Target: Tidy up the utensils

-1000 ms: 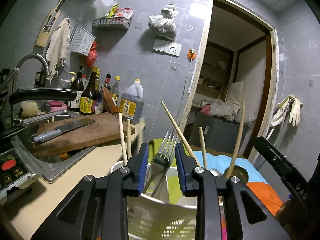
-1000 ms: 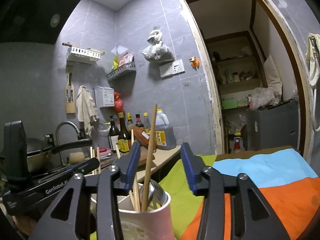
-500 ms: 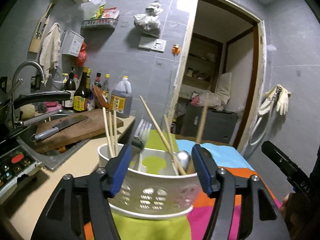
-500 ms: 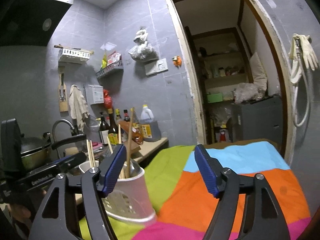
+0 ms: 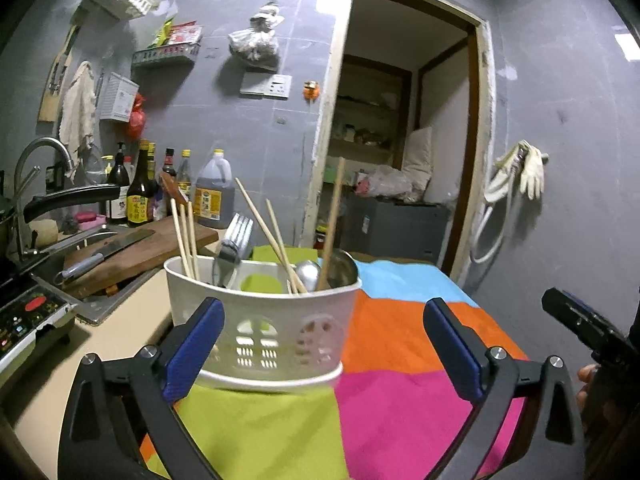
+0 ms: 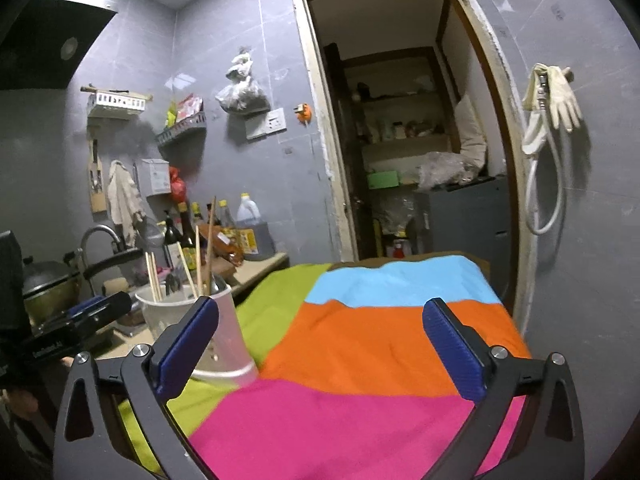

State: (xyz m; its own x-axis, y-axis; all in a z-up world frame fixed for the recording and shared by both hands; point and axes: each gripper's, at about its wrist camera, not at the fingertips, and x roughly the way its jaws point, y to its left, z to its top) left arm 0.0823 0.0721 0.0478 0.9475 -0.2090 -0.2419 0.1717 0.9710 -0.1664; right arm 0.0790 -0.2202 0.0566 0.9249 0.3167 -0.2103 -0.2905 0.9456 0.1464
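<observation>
On patchwork cloth (image 5: 400, 400), upright utensil holder (image 5: 264, 320), chopsticks (image 5: 184, 236) skyward (both grippers' jaws opening, empty).

Left gripper (image 5: 320, 344): black angular finger arms, ribbed blue pads (image 5: 192, 344), silver screws at pivots. Right gripper (image 6: 320, 344): same build; white lettering seen on black body of other gripper, unreadable.
</observation>
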